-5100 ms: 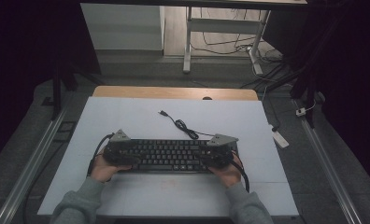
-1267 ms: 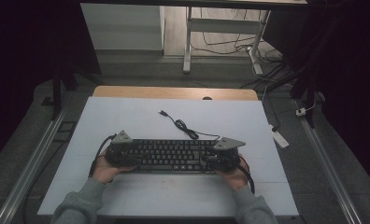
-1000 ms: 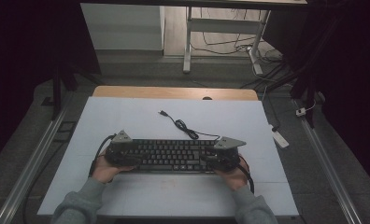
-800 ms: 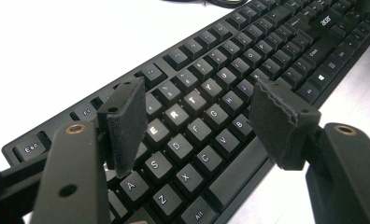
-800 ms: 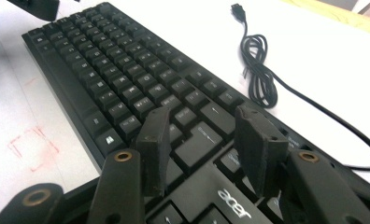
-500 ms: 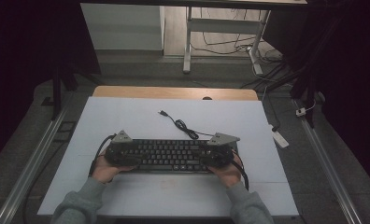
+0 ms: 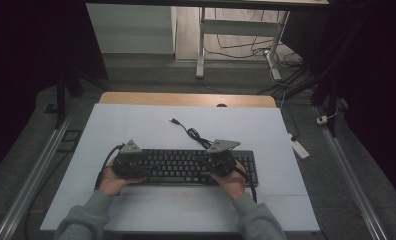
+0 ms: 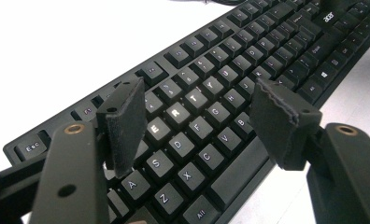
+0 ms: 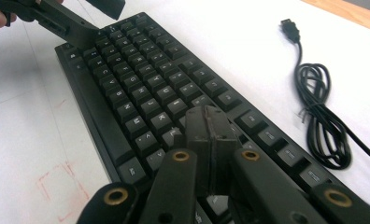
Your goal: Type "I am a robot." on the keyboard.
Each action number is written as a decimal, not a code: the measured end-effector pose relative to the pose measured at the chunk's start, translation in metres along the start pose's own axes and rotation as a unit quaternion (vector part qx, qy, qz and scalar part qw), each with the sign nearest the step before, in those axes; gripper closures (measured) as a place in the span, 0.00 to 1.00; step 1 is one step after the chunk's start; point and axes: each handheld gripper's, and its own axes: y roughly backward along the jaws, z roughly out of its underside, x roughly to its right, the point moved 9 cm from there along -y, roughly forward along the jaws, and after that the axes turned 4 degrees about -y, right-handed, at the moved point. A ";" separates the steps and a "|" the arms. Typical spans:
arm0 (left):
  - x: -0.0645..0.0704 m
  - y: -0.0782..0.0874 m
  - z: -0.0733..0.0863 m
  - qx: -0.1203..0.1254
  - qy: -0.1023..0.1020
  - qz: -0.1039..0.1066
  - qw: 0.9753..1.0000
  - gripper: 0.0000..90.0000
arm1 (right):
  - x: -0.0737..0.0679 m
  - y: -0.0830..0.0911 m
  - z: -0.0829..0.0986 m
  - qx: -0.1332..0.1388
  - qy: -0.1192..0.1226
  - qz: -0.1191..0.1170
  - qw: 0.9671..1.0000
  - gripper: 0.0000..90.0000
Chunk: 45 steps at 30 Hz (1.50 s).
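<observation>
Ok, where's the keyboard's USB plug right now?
In the high view the USB plug lies loose on the white table, beyond the keyboard, at the far end of its coiled cable.

Closed fingers (image 9: 210, 128) over keyboard (image 9: 141, 88), coiled cable (image 9: 321, 109)

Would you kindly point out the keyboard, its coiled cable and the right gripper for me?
keyboard (image 8: 206, 112), left gripper view, on the letter keys.
coiled cable (image 9: 321, 105), right gripper view, on the bundled loops.
right gripper (image 9: 211, 128), right gripper view, where the two closed jaw tips meet above the keys.
</observation>
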 end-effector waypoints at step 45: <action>-0.002 0.000 0.002 -0.002 -0.003 -0.008 1.000 0.40 | -0.004 -0.061 0.006 -0.050 0.013 0.011 0.999 0.99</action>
